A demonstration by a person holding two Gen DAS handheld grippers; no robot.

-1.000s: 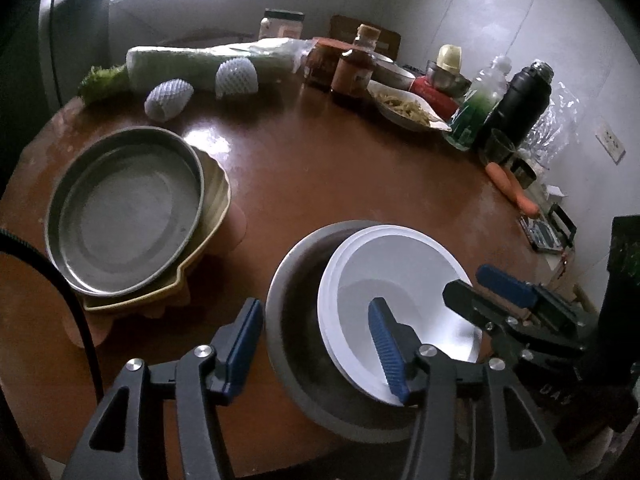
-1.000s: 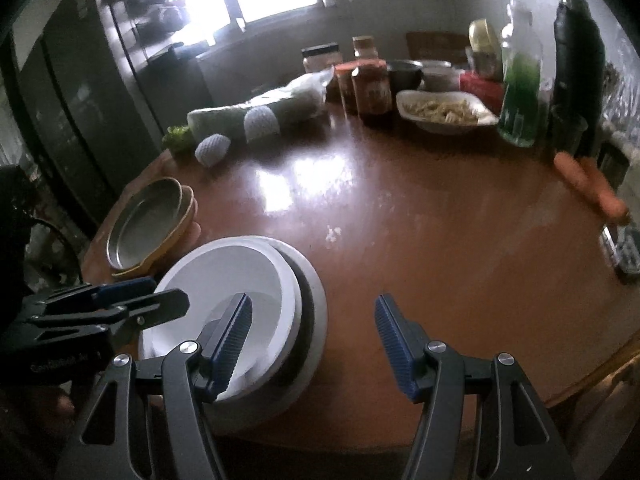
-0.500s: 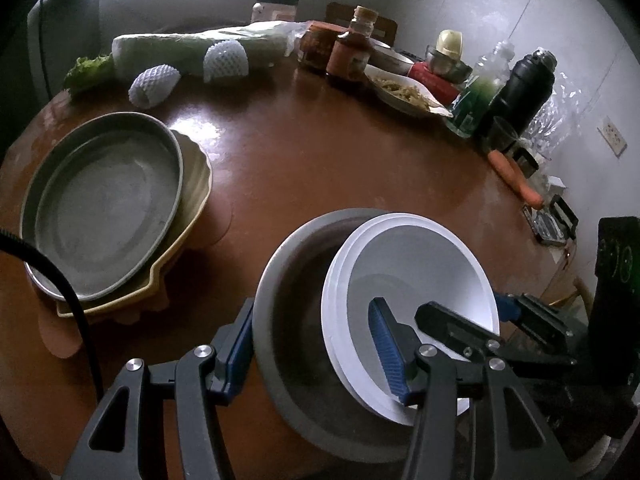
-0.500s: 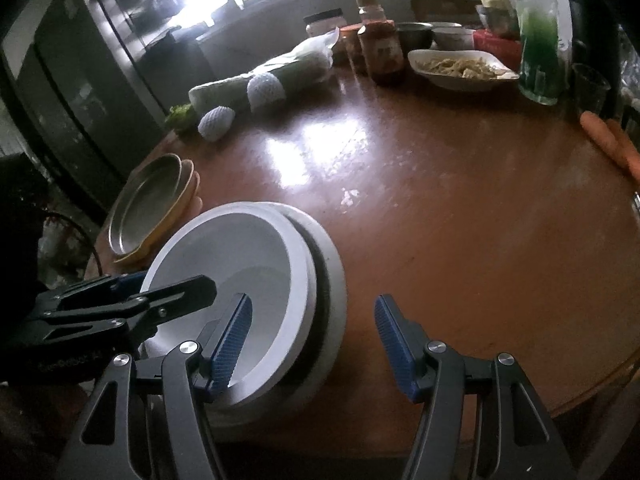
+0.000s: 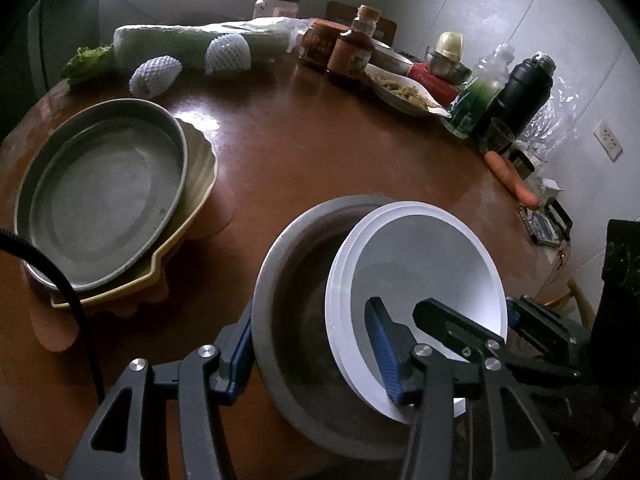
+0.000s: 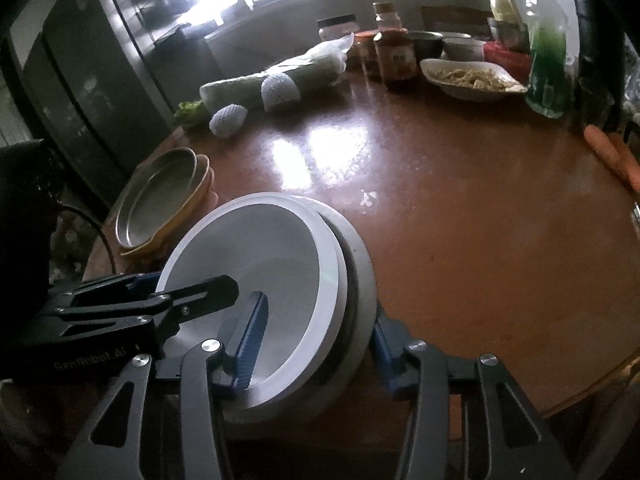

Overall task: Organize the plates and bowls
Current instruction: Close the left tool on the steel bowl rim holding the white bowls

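While the left gripper closes across the near rim of the grey bowl, the right gripper closes over the opposite rim, white bowls tilted inside; whether the pads already press, I can't tell. The outer fingers are half hidden behind the rim. Left on the table: grey dish, its yellow plate mostly covered

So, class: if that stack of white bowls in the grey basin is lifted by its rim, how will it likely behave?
The white bowls look rigid and glossy, so probably slippery and breakable. They sit tilted in the grey basin, so they may slide. Nested, the bowls could separate when lifted.
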